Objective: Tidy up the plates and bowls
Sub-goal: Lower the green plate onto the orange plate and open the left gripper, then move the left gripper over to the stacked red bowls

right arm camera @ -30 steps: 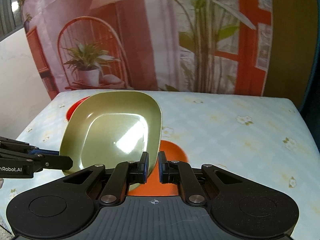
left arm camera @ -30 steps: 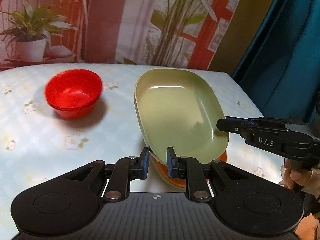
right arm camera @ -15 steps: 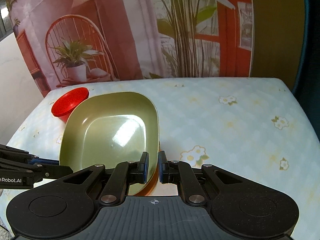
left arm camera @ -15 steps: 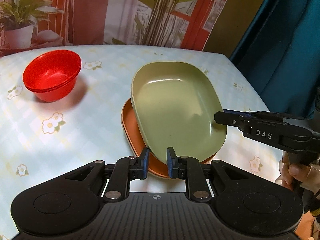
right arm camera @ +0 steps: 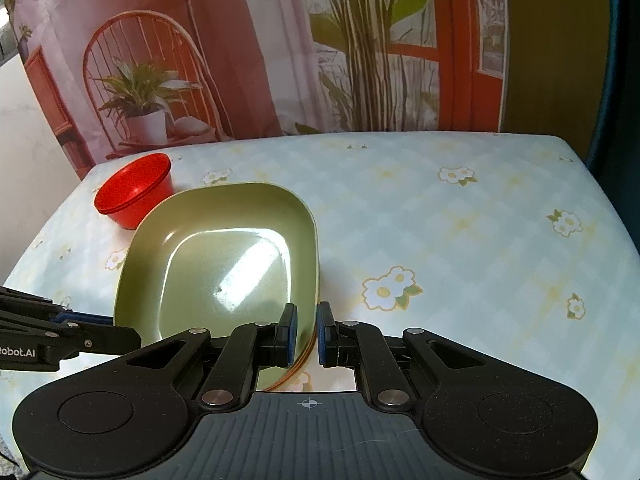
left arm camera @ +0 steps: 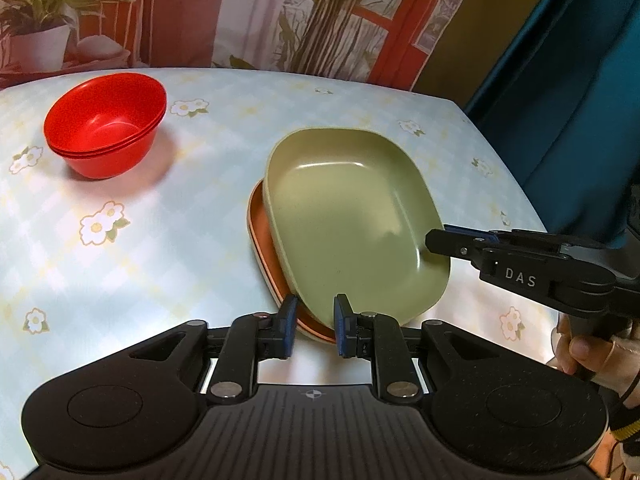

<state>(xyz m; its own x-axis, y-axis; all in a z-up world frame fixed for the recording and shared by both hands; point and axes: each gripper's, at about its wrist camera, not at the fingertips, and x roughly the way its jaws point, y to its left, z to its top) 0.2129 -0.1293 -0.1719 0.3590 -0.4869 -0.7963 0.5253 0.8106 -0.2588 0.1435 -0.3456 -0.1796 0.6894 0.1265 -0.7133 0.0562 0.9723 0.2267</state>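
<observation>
Plates first: a green plate (left arm camera: pixel 352 224) sits on an orange plate (left arm camera: pixel 264 248) near the front right corner of the table (left arm camera: pixel 160 216), the green one shifted a little so a strip of orange rim shows along its left side. The pair is not quite nested square, which is probably why both tools are on it.

Nearest the left camera, the left gripper (left arm camera: pixel 314 326) straddles the near rims of both plates; its jaws are opening, the rims between the pads with a gap visible on each side, so it appears to be letting go now that the green plate rests on the orange one. The right gripper (right arm camera: pixel 306 334) is closed to a narrow gap over the green plate's right edge, the left pad lying against the inside wall; it looks pinched on that rim, steadying the plate as the other hand releases. In the left view its dark fingers reach onto the plate's right rim, and part of a hand (left arm camera: pixel 588 352) shows behind its handle.

Farther off, toward the back left corner, red bowls (left arm camera: pixel 106 126) stand nested upright, well apart from the plates. By the look of it the bowls are already grouped and the plate stack is nearly settled.

Beyond the far edge hangs a printed backdrop (right arm camera: pixel 256 48) of plants and a chair.
</observation>
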